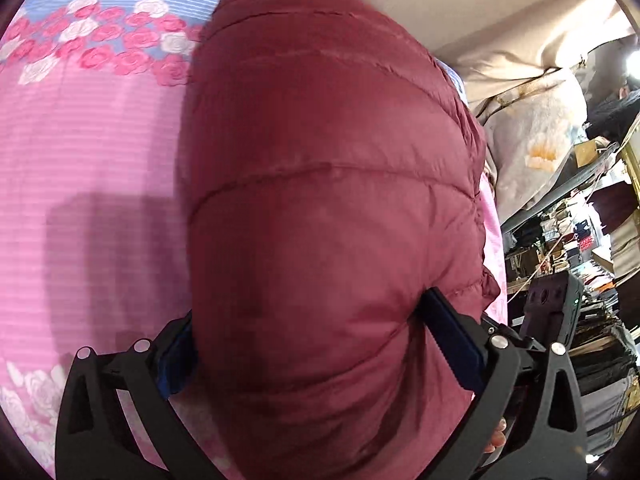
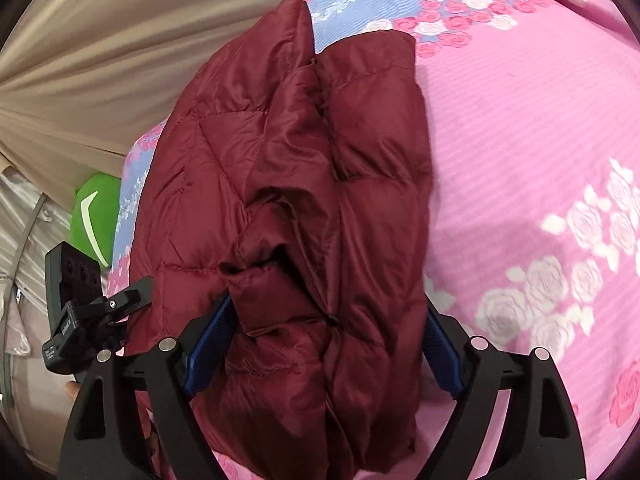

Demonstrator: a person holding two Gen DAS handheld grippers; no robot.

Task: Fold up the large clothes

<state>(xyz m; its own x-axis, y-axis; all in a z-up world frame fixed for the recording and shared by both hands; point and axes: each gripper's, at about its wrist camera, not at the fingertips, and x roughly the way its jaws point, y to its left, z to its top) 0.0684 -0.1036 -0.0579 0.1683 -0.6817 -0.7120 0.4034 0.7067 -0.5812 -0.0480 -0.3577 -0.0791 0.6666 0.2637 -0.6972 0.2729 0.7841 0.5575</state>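
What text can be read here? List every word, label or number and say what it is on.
None can be read.
Black camera module: small white print on its side, too small and blurred to read.
Green object: a pale curved mark, no letters.
Maroon jacket: no label showing.
Shelf clutter: packages too blurred to read.

One maroon puffer jacket [image 2: 304,184], one pink floral bedsheet [image 2: 520,128], two tools, one beige curtain [image 2: 100,60].
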